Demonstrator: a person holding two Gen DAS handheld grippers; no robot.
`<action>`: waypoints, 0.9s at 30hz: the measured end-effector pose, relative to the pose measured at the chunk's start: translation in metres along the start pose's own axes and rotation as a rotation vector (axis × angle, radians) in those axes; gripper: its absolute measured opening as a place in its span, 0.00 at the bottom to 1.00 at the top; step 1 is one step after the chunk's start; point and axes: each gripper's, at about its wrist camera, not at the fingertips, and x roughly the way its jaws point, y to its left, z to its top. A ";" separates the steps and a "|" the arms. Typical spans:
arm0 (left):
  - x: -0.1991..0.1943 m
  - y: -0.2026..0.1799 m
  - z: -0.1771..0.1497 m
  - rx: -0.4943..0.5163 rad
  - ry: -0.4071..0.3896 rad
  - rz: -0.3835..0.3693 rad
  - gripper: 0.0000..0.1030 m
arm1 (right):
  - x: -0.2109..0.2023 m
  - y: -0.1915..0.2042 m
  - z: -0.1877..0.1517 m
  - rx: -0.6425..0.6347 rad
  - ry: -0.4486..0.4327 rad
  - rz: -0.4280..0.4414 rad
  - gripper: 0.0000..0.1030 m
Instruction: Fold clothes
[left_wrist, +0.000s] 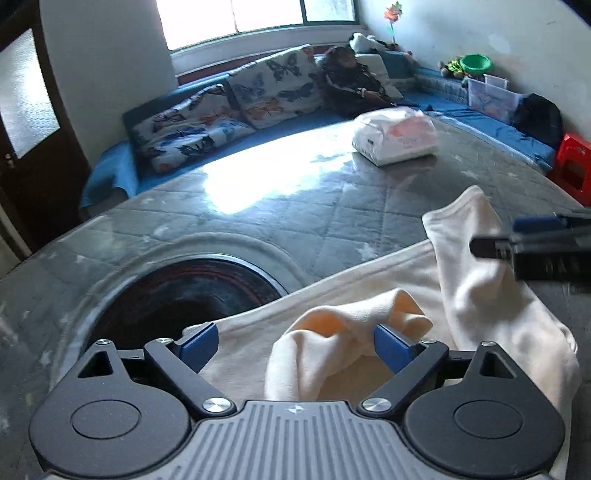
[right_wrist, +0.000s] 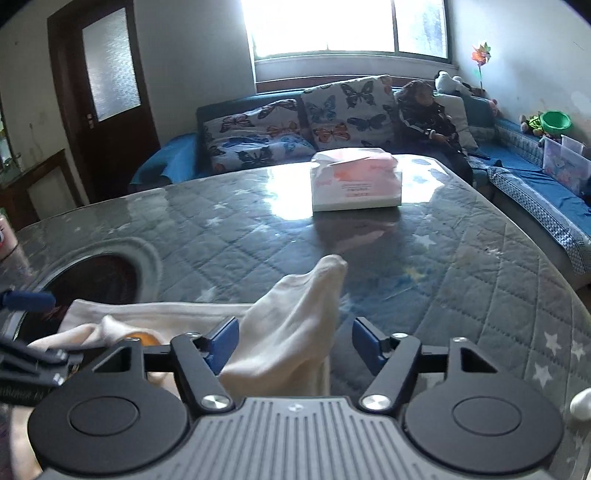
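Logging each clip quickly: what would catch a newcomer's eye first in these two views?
The cream-white garment bunched at the near edge of the glass-topped quilted table, with the open left gripper and open right gripper both around its folds. Next, the white-and-pink tissue pack alone mid-table in window glare, and the butterfly cushions on the blue sofa behind.

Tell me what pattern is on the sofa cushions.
Colourful butterflies on white fabric cover the sofa cushions, clearest in the right wrist view.
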 end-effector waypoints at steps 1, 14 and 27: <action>0.002 0.000 0.000 0.004 0.001 -0.015 0.87 | 0.003 -0.002 0.001 0.003 0.001 0.003 0.59; 0.005 -0.013 -0.003 0.081 -0.047 -0.150 0.42 | 0.007 -0.018 0.003 0.039 -0.015 0.042 0.08; -0.013 0.007 -0.003 -0.028 -0.106 -0.130 0.07 | -0.026 -0.039 0.000 0.075 -0.078 0.023 0.22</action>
